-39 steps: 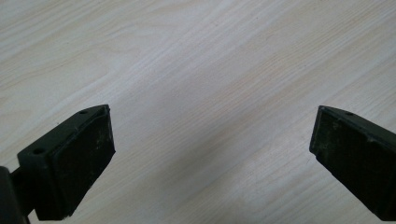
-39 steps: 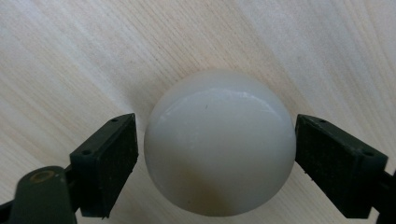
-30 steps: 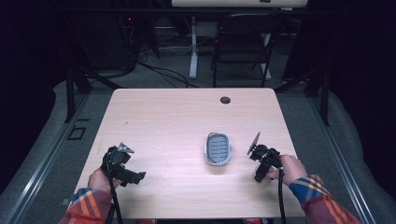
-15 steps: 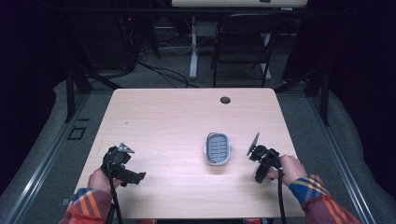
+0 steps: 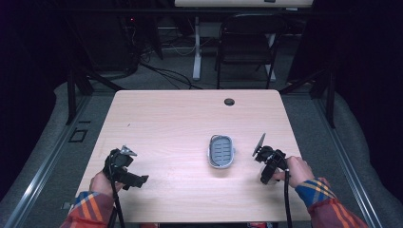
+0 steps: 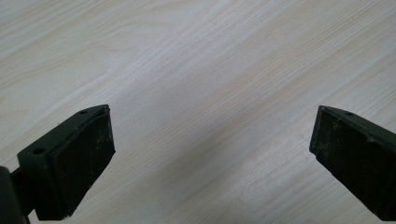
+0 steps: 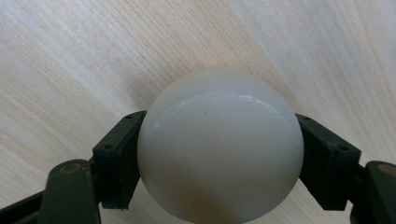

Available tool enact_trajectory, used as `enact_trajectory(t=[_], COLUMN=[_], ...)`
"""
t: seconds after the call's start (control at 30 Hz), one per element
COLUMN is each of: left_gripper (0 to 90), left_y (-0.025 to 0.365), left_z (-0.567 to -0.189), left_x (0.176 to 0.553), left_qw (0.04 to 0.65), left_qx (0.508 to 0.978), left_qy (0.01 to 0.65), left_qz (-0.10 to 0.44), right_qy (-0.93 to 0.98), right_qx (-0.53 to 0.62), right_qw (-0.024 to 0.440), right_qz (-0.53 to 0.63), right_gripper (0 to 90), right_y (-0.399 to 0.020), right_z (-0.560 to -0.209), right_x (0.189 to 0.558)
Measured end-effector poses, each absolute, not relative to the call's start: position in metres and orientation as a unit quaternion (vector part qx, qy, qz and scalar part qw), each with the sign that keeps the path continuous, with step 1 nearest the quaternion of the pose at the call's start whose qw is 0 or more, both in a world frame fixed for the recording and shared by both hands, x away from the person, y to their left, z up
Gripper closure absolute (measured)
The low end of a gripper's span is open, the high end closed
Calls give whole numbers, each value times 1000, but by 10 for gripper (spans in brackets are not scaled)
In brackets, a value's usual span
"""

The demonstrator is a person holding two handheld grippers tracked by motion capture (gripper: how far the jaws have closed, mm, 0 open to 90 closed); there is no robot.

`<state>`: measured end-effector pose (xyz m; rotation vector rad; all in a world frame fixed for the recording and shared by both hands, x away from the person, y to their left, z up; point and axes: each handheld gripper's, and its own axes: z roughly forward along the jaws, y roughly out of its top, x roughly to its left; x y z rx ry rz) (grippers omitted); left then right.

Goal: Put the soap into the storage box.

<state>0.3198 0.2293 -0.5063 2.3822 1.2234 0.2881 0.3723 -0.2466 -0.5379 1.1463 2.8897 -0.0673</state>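
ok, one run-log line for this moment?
right tongs: just closed, shut on white ball | left tongs: open, nothing between, over bare table | grey slotted tray: untouched, mid-table

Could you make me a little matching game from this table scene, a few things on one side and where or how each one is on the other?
Things:
1. white ball
2. left gripper
3. grey slotted dish
4. dark round hole

States or places:
A. jaws wide apart over bare wood
B. near the table's far edge
C. clamped between two black jaws
D. lying mid-table, nearer the right gripper than the left one

Pairs: 1-C, 2-A, 3-D, 4-B
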Motion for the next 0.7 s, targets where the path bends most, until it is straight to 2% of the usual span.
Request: enact_trajectory(t=[0.7], left_gripper=[0], left_y=[229], left_z=[-506], left_x=[320], left_qw=[222], left_qx=[863], left_qy=[441], left_qz=[104], right_qy=[931], right_qx=[364], right_qw=[30], right_qz=[-29], right_gripper=[243], right_y=[-242], right_z=[-527], right_x=[386])
